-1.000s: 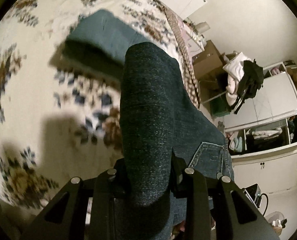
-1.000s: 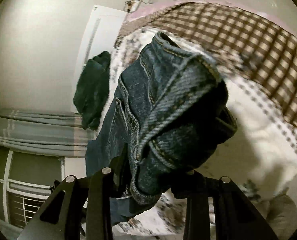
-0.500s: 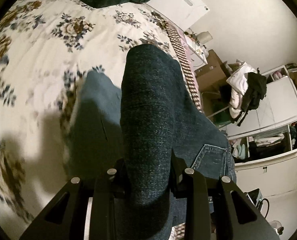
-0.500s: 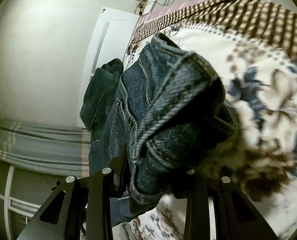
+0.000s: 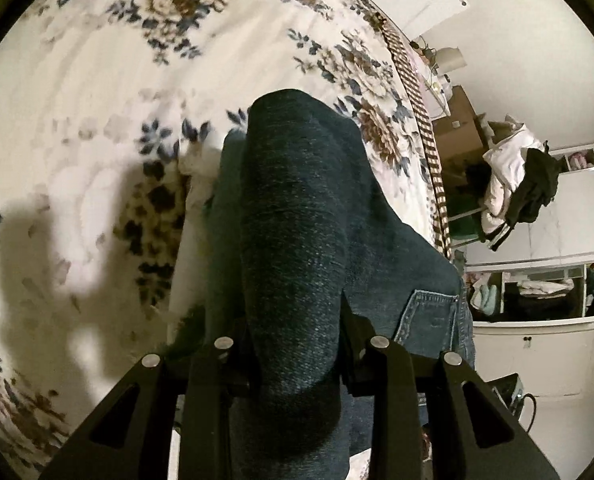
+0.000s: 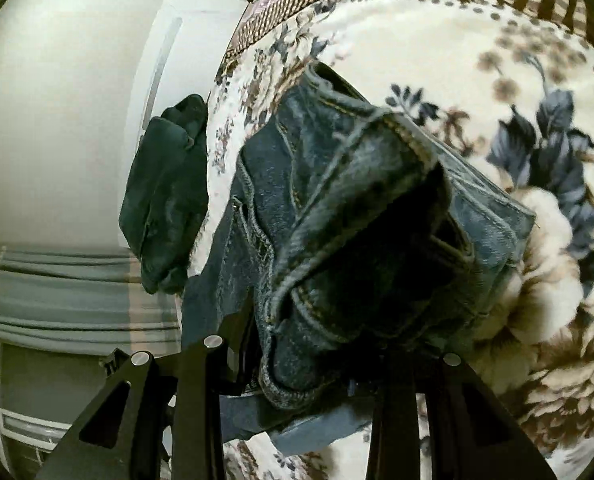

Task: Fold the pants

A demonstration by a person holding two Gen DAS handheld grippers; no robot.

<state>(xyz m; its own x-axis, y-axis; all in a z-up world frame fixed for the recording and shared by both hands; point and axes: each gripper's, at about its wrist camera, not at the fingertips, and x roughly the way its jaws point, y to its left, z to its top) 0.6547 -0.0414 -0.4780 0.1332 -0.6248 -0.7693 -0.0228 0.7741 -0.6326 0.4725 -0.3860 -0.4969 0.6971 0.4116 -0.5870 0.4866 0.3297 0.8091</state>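
Note:
The pants are dark blue jeans. In the left wrist view my left gripper (image 5: 297, 344) is shut on a thick fold of the jeans (image 5: 297, 216), which bulges up between the fingers and hides their tips. A back pocket (image 5: 429, 320) shows at the right. In the right wrist view my right gripper (image 6: 301, 344) is shut on the bunched waistband end of the jeans (image 6: 357, 216), with seams and a belt loop showing. Both ends hang just above the floral bedspread (image 5: 97, 80), which also shows in the right wrist view (image 6: 537, 160).
A dark green garment (image 6: 165, 196) lies at the bed's far edge by the white wall. A checked bed border (image 5: 429, 152) runs along the side. White shelves and cabinets (image 5: 545, 280) with piled clothes (image 5: 517, 184) stand beside the bed.
Both grippers have moved over the bed and lower toward the bedspread, carrying the jeans. The lower part of the jeans has drawn in under the left gripper. Both grips stay shut.

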